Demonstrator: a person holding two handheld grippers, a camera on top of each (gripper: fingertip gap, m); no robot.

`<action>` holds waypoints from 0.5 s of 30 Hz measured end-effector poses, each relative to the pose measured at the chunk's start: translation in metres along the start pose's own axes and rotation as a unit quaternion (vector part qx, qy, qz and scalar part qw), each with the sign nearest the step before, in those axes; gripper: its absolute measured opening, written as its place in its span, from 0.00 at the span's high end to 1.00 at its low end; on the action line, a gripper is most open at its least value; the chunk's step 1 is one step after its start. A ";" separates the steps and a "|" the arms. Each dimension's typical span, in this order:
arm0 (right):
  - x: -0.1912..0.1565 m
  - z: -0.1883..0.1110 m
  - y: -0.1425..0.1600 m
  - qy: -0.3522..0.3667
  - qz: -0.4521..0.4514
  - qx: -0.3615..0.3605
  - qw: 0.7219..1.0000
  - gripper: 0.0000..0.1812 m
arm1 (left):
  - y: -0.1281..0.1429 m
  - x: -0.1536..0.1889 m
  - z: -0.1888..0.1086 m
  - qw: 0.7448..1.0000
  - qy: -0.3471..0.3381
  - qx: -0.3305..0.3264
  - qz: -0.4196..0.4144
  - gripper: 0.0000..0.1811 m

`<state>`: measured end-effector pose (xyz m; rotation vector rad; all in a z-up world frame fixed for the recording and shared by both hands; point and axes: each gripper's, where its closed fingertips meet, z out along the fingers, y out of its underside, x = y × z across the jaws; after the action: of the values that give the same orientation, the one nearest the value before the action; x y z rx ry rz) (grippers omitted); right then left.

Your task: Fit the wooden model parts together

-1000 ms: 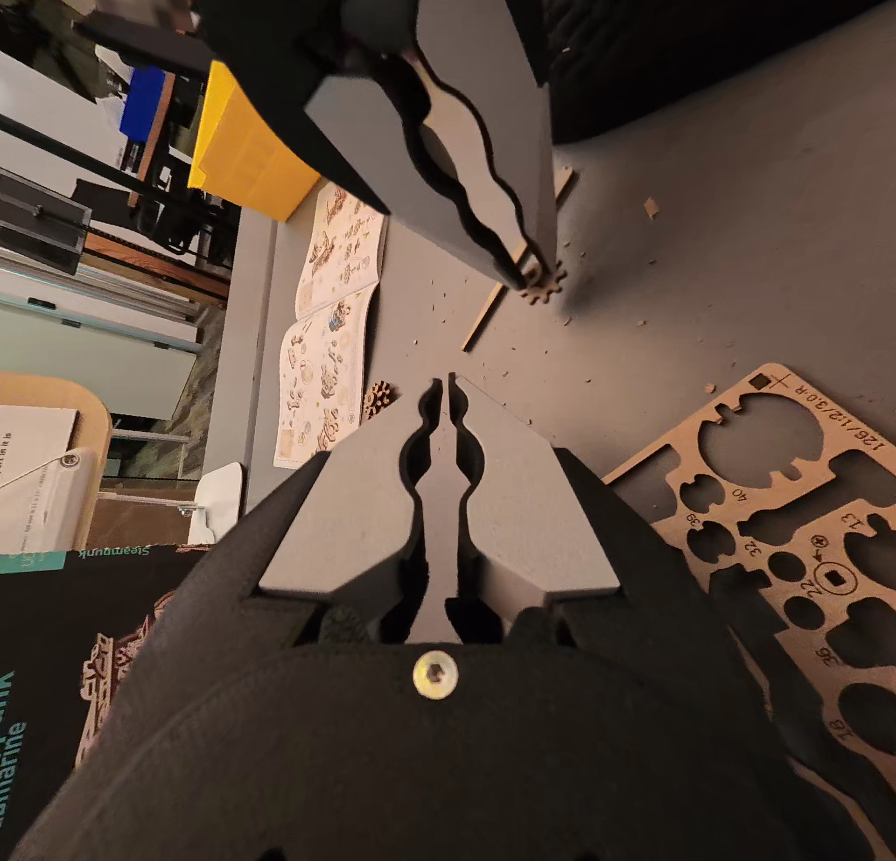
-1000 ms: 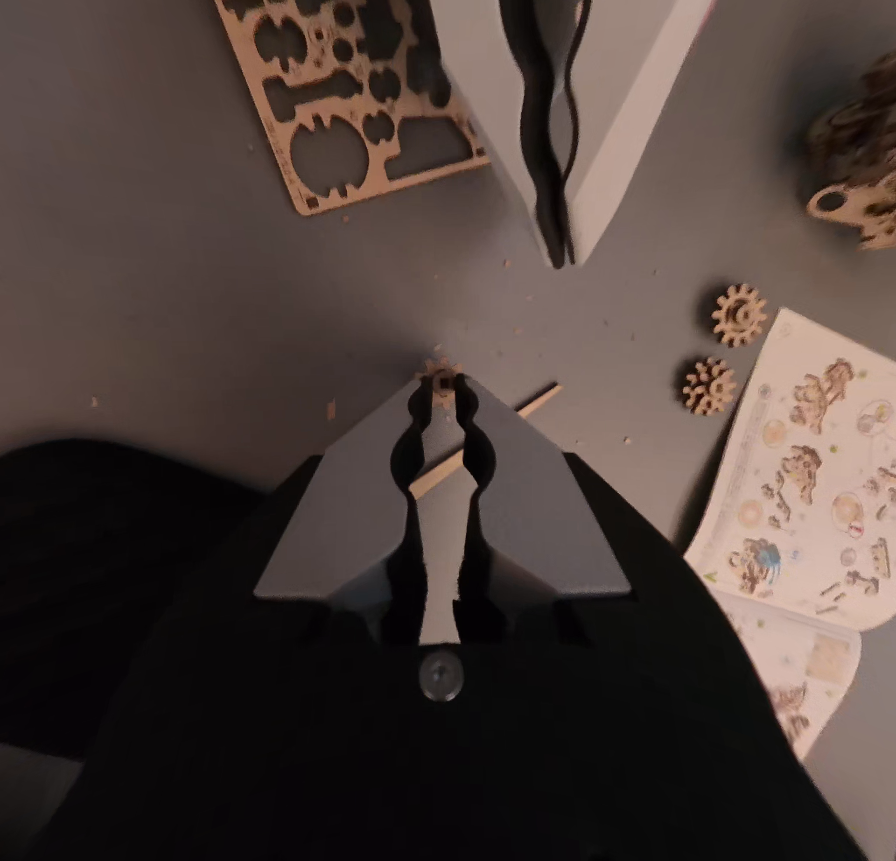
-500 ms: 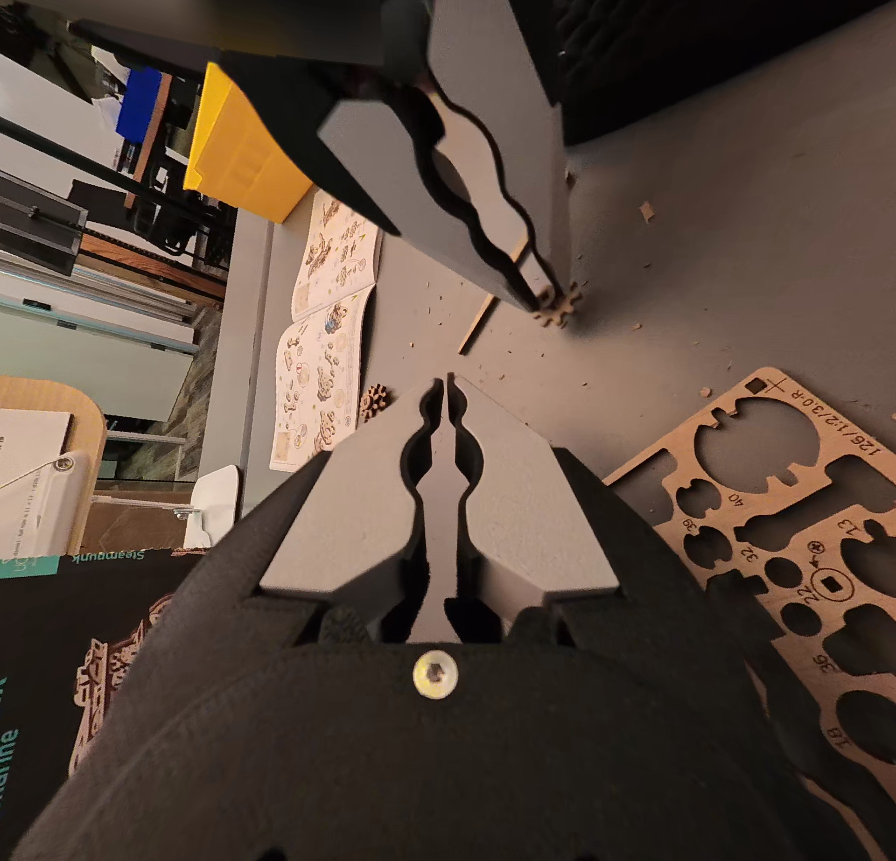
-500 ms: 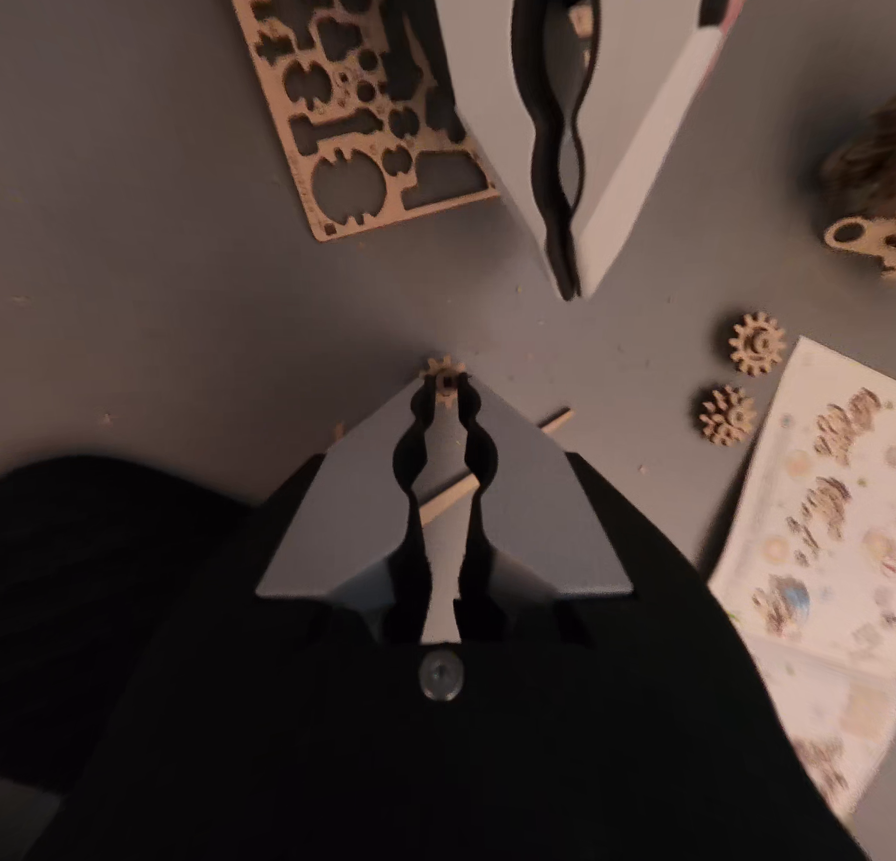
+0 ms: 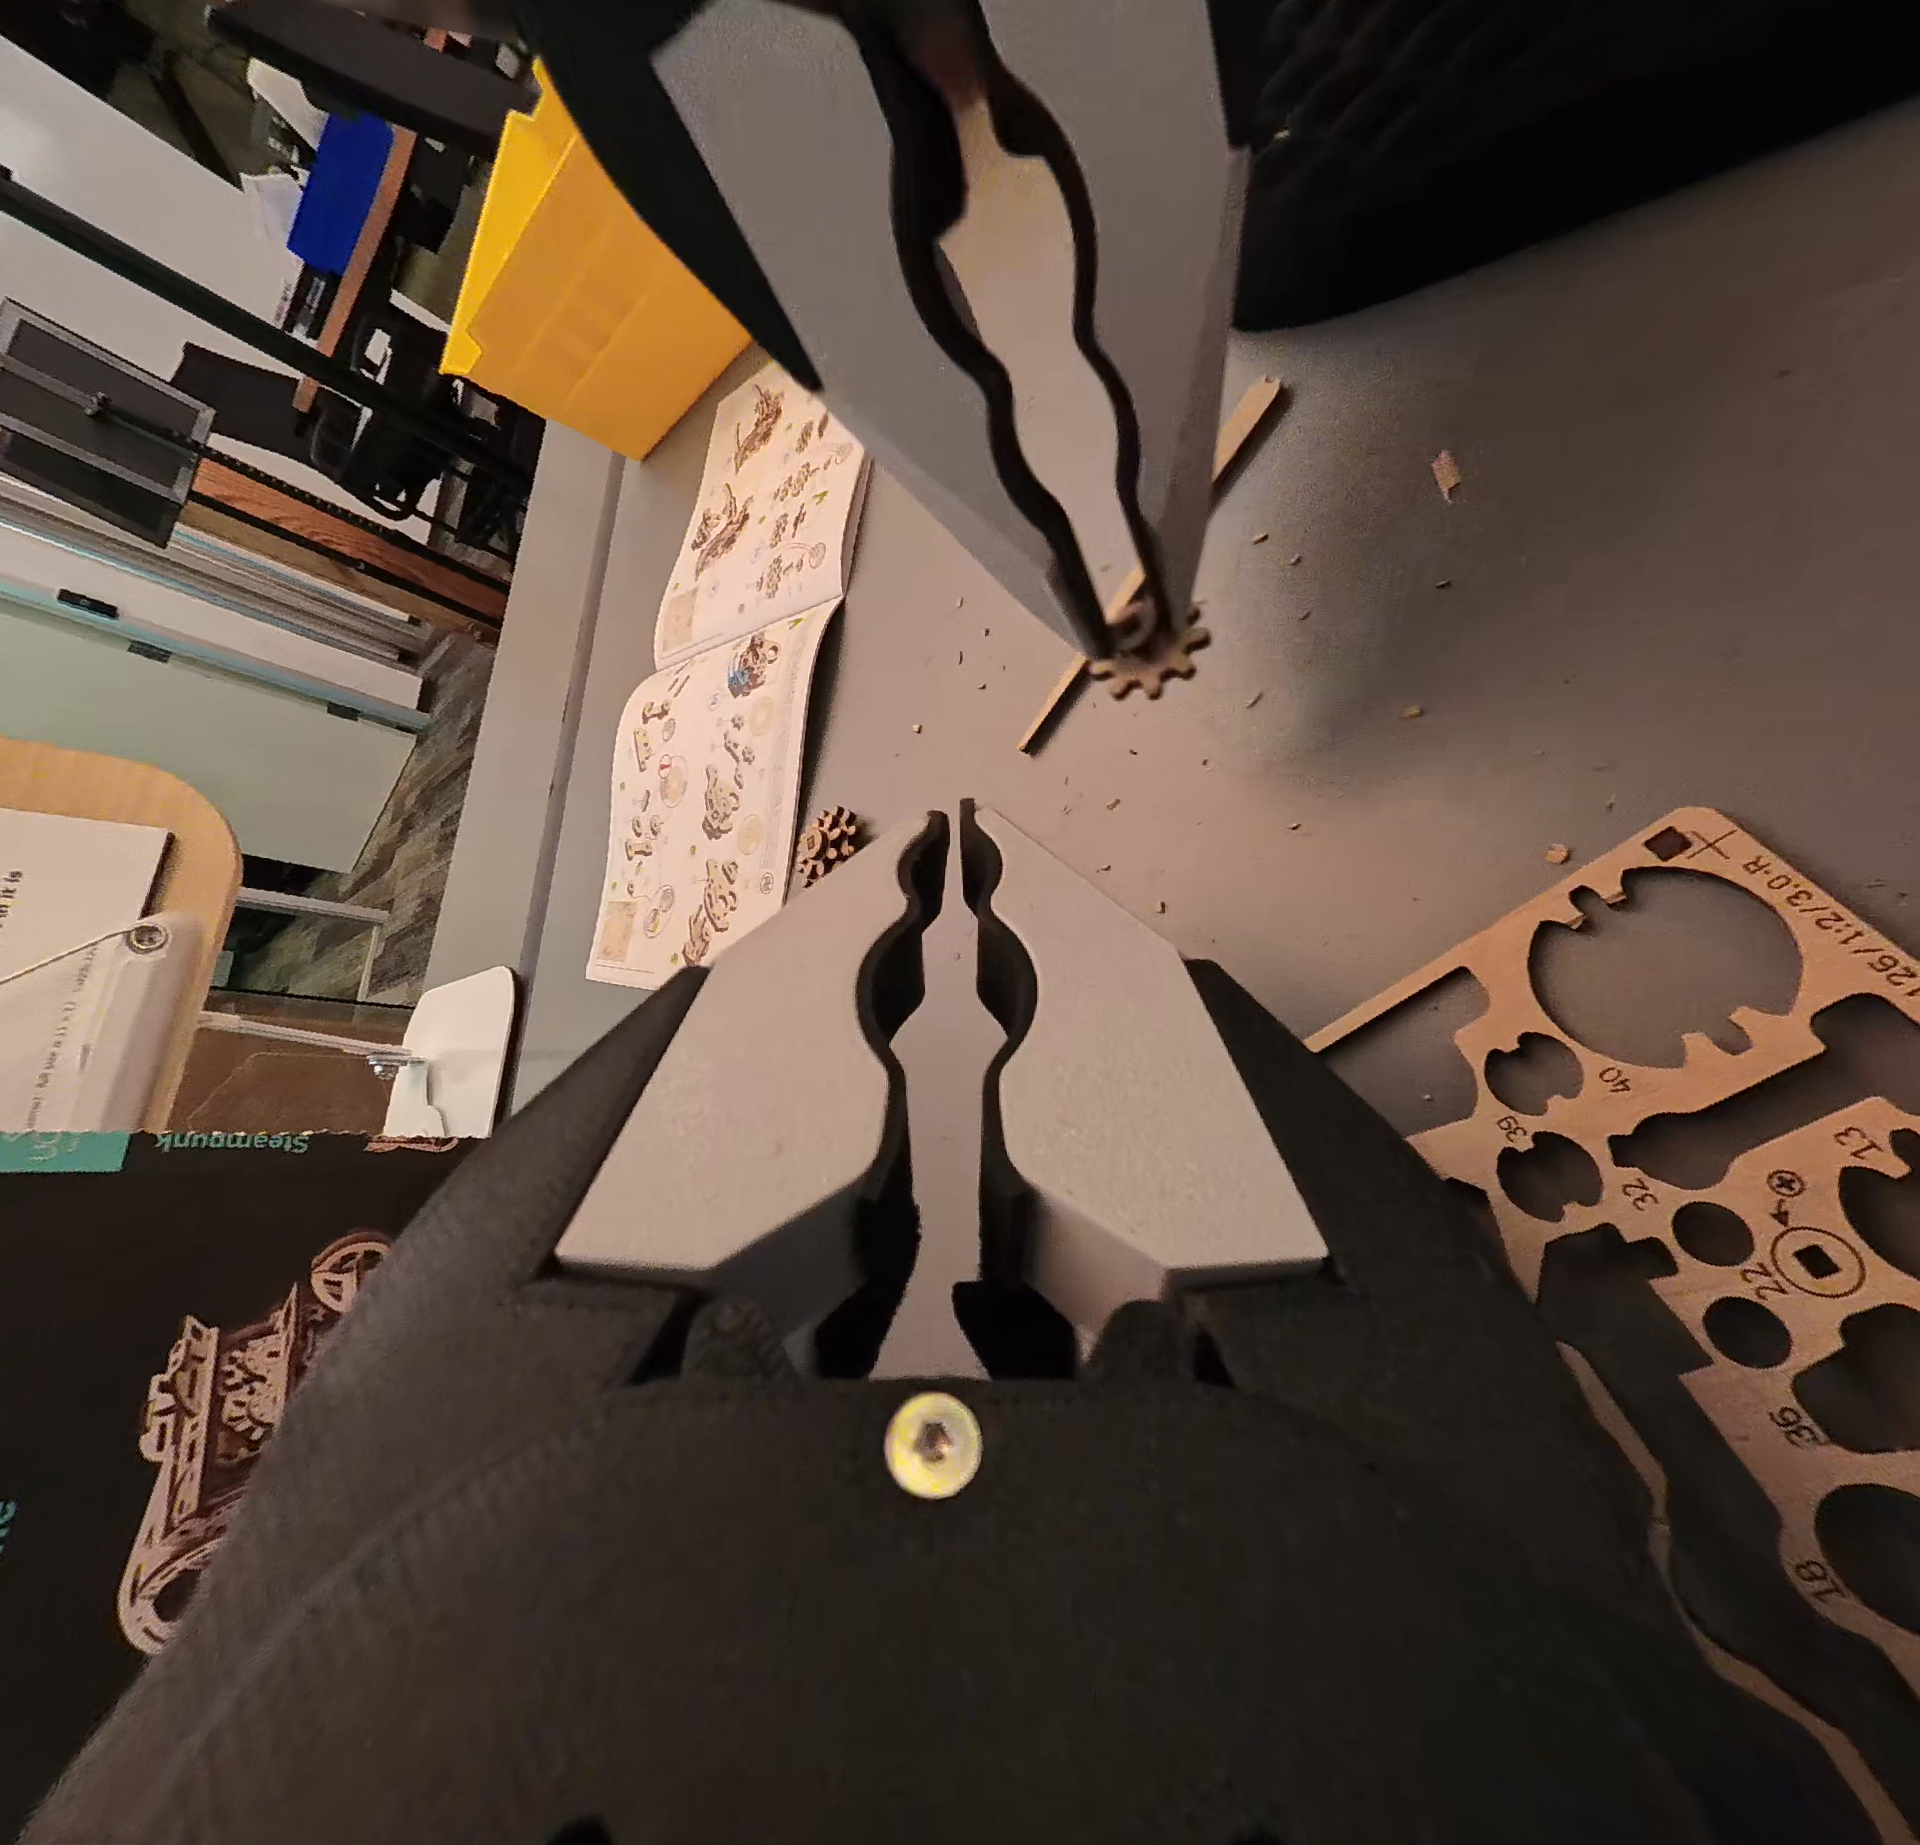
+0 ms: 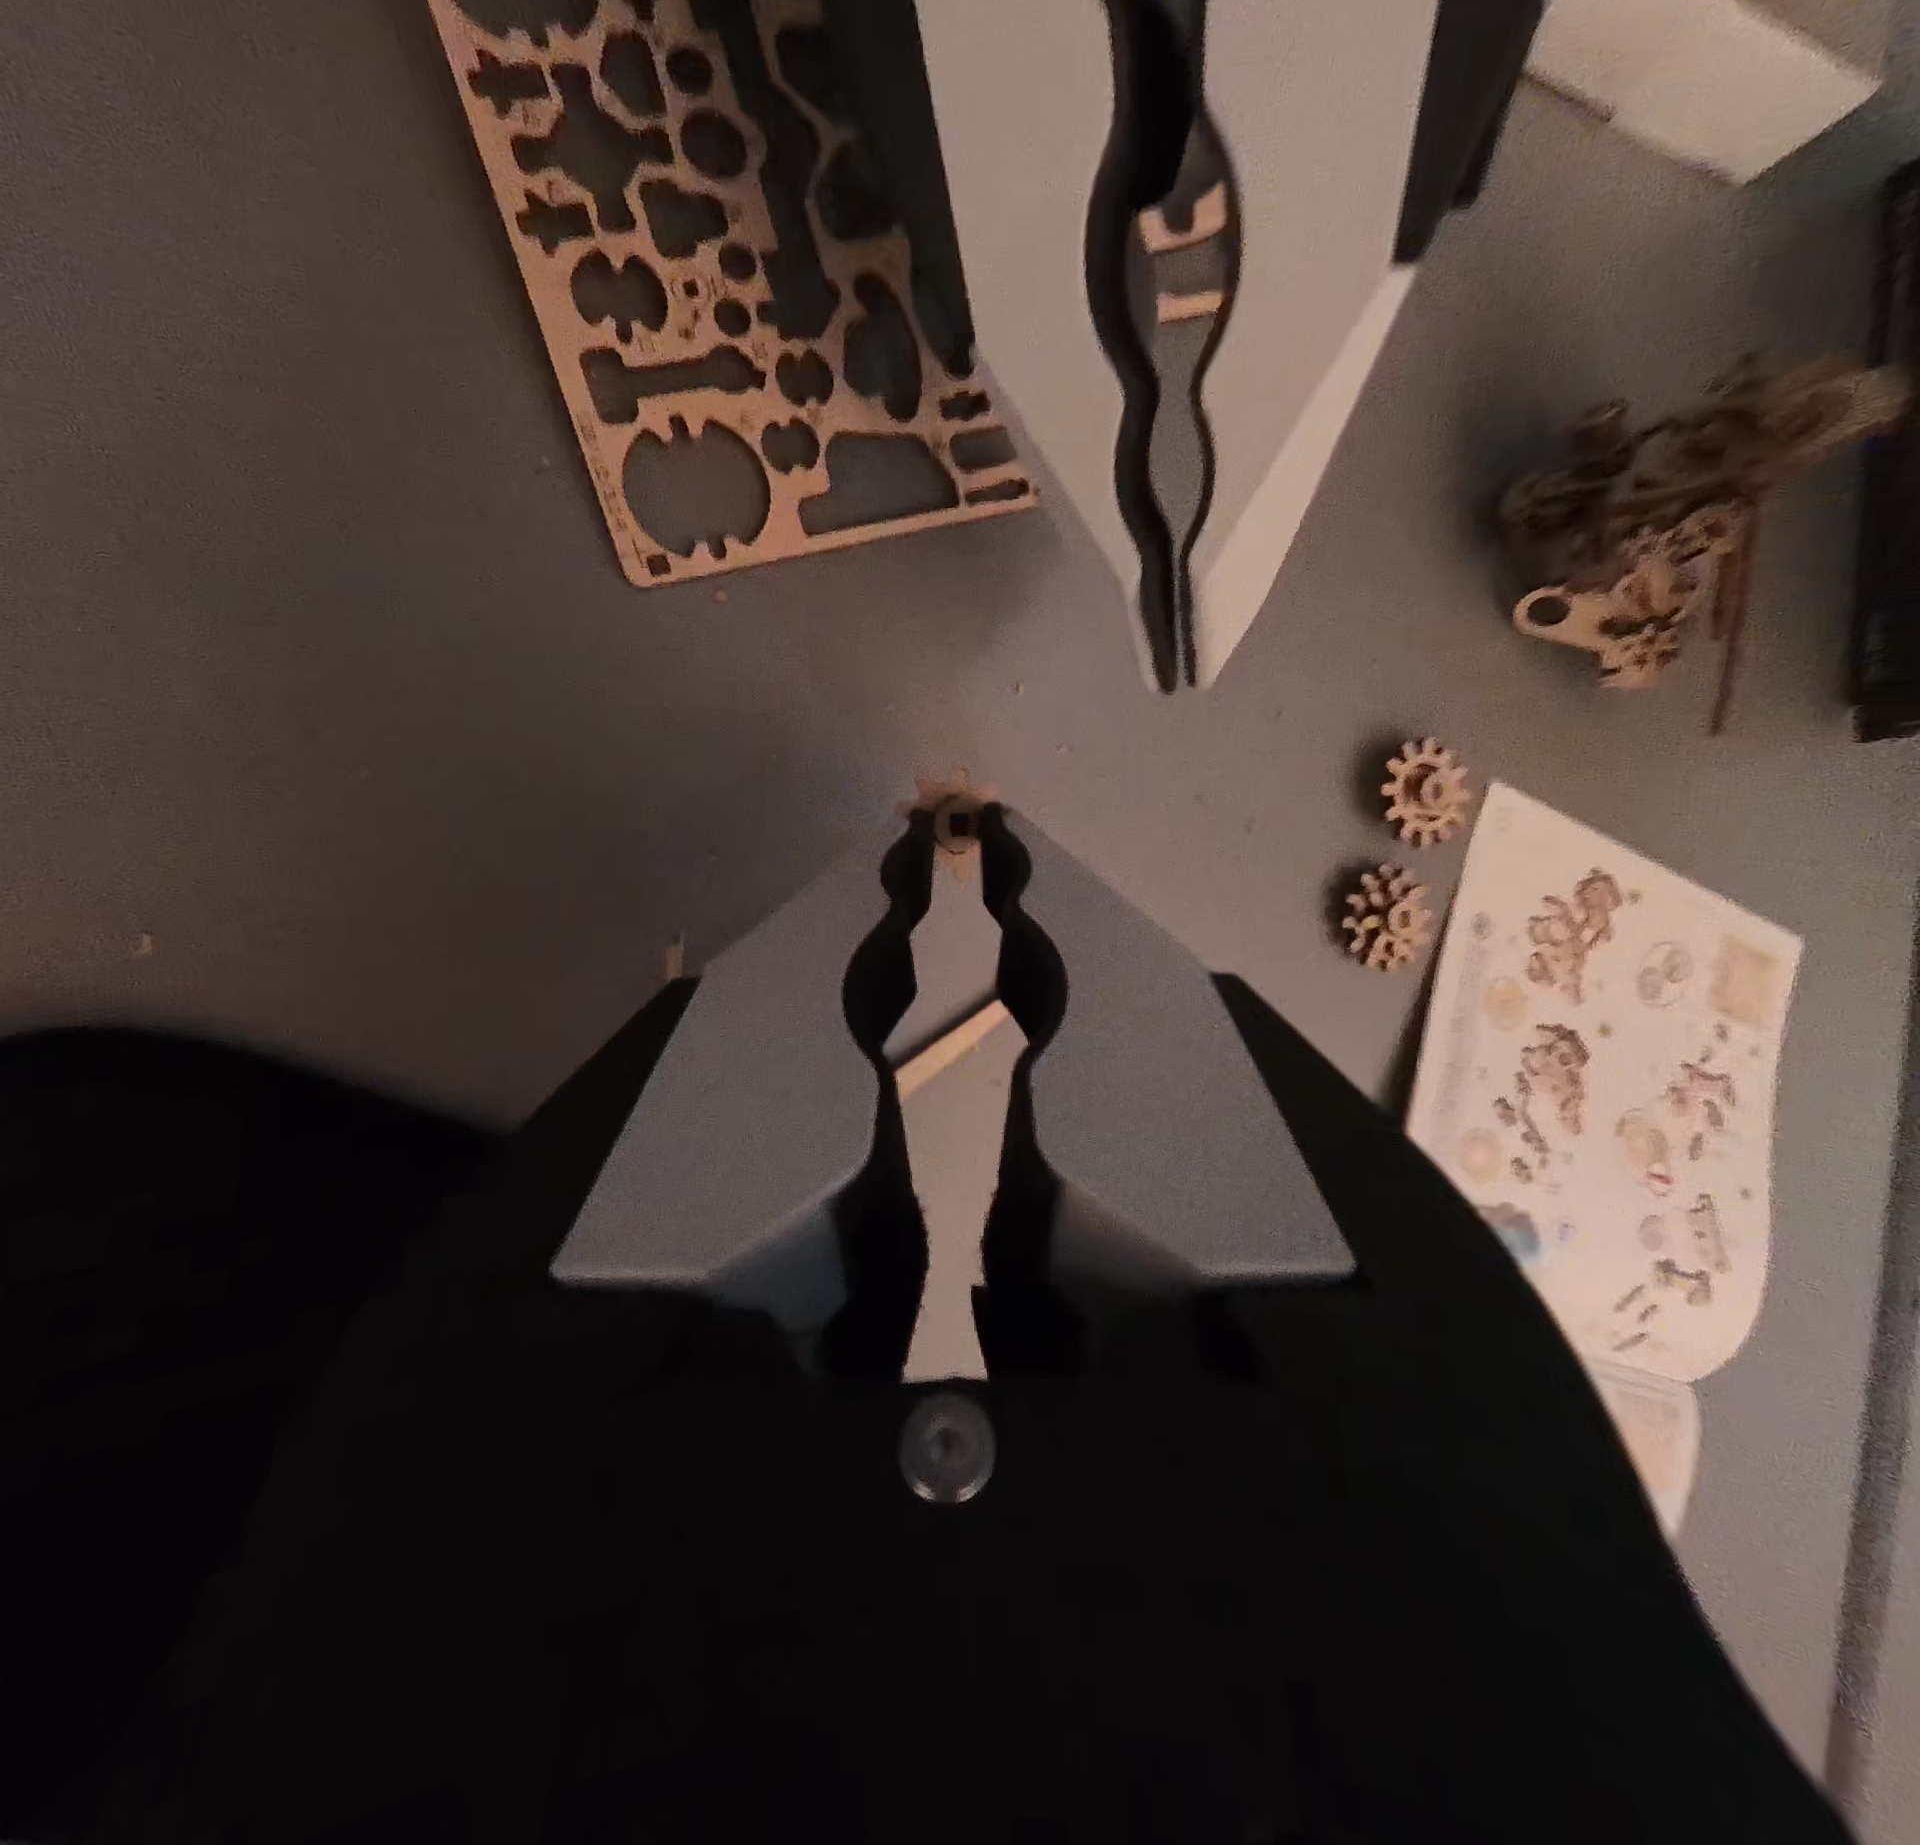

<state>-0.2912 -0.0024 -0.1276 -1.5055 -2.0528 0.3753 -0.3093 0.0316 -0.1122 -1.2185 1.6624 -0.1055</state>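
Note:
My right gripper [image 6: 954,827] is shut on a small wooden gear [image 6: 951,821] pinched at its fingertips just above the grey table; the gear also shows in the left wrist view [image 5: 1151,652], under that gripper [image 5: 1127,632]. My left gripper [image 5: 954,821] is shut and empty, and it hovers opposite the right one; it shows in the right wrist view [image 6: 1174,678]. Two more small gears [image 6: 1423,789] [image 6: 1380,912] lie on the table between the grippers and the booklet. A thin wooden stick [image 5: 1049,715] lies under the held gear. A partly built wooden model [image 6: 1621,548] stands at the right.
A punched-out plywood sheet [image 5: 1683,1151] lies right of my left gripper. An open instruction booklet [image 5: 727,715] lies by the table's edge, with a yellow bin [image 5: 582,289] behind it. A dark box [image 5: 156,1380] lies at lower left. Wood chips dot the table.
The right gripper with the gear has shifted and tilted slightly over the table. The left gripper has stayed shut and drawn back a little from the right one.

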 end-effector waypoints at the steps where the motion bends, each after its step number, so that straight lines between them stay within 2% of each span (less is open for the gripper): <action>1: -0.001 0.013 0.022 -0.010 0.011 -0.051 0.999 0.95 | 0.000 0.000 0.000 1.000 -0.001 0.000 -0.001 1.00; 2: 0.001 0.018 0.023 -0.006 0.011 -0.037 0.999 0.95 | 0.001 -0.001 0.000 1.000 -0.002 -0.002 -0.001 1.00; 3: -0.002 0.012 0.015 -0.024 0.019 -0.017 0.999 0.95 | 0.002 -0.001 0.000 1.000 -0.002 -0.005 -0.002 1.00; 4: 0.005 0.005 0.015 -0.007 0.019 -0.033 0.999 0.95 | 0.003 -0.002 0.000 1.000 -0.004 -0.007 -0.002 1.00; 6: 0.007 0.000 0.005 0.002 0.015 0.007 1.000 0.96 | 0.003 -0.003 0.000 1.000 -0.007 -0.005 -0.006 1.00; 7: 0.004 0.012 0.023 -0.013 0.035 -0.032 0.999 0.95 | 0.002 -0.005 -0.001 1.000 -0.009 -0.002 -0.010 1.00; 8: 0.006 0.017 0.024 -0.016 0.046 -0.015 0.999 0.97 | 0.002 -0.006 -0.001 1.000 -0.012 0.000 -0.014 1.00; 10: 0.012 0.004 0.020 -0.043 0.098 0.013 0.994 0.95 | 0.001 -0.010 -0.003 0.999 -0.018 0.004 -0.025 1.00; 11: 0.022 -0.005 0.011 -0.042 0.133 0.057 0.989 0.95 | 0.001 -0.013 -0.004 0.999 -0.023 0.009 -0.034 1.00; 13: 0.031 -0.032 -0.012 -0.110 0.242 0.171 0.949 0.95 | -0.002 -0.022 -0.008 0.997 -0.039 0.023 -0.058 1.00; 15: 0.036 -0.067 -0.029 -0.214 0.333 0.285 0.873 0.95 | -0.007 -0.027 -0.011 0.995 -0.042 0.043 -0.078 1.00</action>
<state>-0.2826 0.0151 -0.0483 -1.7815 -1.4054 1.5538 -0.3144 0.0433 -0.0852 -1.2684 1.4740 -0.2162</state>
